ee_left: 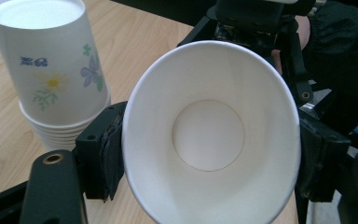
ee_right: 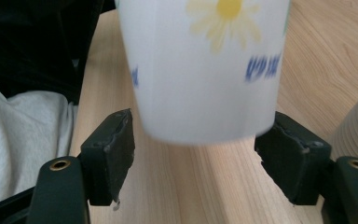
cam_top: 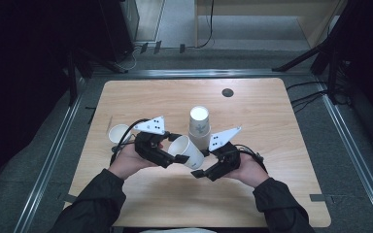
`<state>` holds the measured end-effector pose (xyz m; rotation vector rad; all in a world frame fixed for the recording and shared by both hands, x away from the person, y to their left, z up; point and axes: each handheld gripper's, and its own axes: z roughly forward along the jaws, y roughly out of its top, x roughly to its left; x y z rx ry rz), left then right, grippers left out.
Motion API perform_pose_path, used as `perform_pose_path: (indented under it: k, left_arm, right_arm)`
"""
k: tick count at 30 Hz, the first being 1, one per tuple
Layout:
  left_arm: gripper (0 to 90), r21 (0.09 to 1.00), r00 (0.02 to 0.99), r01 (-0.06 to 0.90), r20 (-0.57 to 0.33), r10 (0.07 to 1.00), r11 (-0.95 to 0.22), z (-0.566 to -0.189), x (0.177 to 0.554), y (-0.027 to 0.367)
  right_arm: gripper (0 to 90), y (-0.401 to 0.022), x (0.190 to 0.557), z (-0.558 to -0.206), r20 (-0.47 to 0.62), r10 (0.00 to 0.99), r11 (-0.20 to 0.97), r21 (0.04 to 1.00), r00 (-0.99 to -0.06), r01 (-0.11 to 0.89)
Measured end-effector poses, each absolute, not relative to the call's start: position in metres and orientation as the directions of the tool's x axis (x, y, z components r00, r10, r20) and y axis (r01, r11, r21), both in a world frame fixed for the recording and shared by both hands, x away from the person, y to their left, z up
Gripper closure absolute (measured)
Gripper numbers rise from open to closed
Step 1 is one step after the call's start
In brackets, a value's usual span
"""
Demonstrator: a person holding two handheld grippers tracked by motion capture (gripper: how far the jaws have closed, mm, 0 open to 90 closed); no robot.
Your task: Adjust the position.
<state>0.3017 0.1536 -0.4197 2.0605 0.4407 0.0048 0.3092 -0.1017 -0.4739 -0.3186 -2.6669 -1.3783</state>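
Held paper cup (ee_left: 209, 135), cup stack (cam_top: 199, 127) just behind

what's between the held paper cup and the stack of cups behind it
Nothing visible. The paper cup, lying sideways in the left gripper with fingers pressed on its rim, sits just in front of the upside-down stack of cups. The right gripper flanks its base, fingers apart.

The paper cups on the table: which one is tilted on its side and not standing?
The cup between the two grippers, its open mouth facing the left gripper. The stack behind stands upside down, and the cup at the far left stands alone.
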Motion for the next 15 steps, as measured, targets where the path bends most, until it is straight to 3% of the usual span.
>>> perform_pose_path:
  k: [15]
  left_arm:
    - [23.8,0.816,0.929,0.302,-0.136,0.345,-0.493,-0.4194,0.3045,0.162]
  right_arm:
    - [23.3,-0.1104,0.3098,-0.4753,0.14,0.191,0.581,0.781,-0.972,0.227]
